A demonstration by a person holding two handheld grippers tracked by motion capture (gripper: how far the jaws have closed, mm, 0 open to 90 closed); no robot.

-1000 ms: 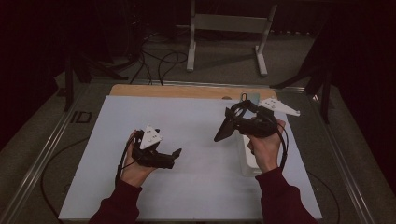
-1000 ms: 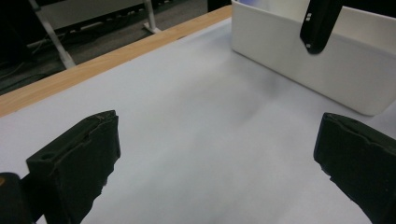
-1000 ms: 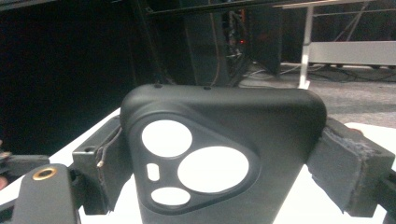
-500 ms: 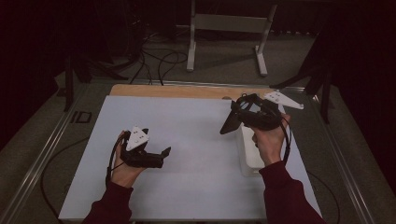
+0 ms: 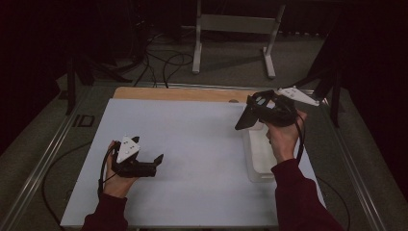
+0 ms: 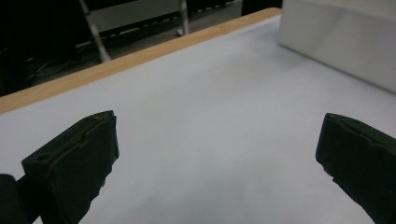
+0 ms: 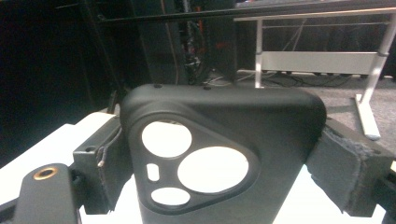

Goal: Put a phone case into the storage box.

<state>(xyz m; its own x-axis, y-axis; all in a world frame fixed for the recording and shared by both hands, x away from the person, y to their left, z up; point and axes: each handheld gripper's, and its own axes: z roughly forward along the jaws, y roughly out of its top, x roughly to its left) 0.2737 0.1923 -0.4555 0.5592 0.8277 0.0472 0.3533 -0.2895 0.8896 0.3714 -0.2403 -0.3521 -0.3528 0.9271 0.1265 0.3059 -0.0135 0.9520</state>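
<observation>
My right gripper [image 5: 253, 114] is held above the table's right side, shut on a black phone case [image 5: 244, 119]. In the right gripper view the case [image 7: 219, 154] stands between the padded fingers [image 7: 348, 170], its back showing a triangular camera cut-out with round holes. My left gripper [image 5: 157, 162] lies low over the white mat [image 5: 192, 144] at the near left, pointing right. In the left gripper view its jaws stand wide apart around my left gripper [image 6: 219, 163], with only bare mat between them.
A white rectangular tray [image 5: 260, 156] lies on the mat under the right hand, and its wall [image 6: 341, 42] rises ahead of the left gripper. A wooden strip [image 5: 178, 94] runs along the mat's far edge. Cables and a metal stand [image 5: 231, 29] lie on the floor beyond.
The left gripper has slid left and a little nearer to the person. The right gripper has carried the phone case to the right and farther away.
</observation>
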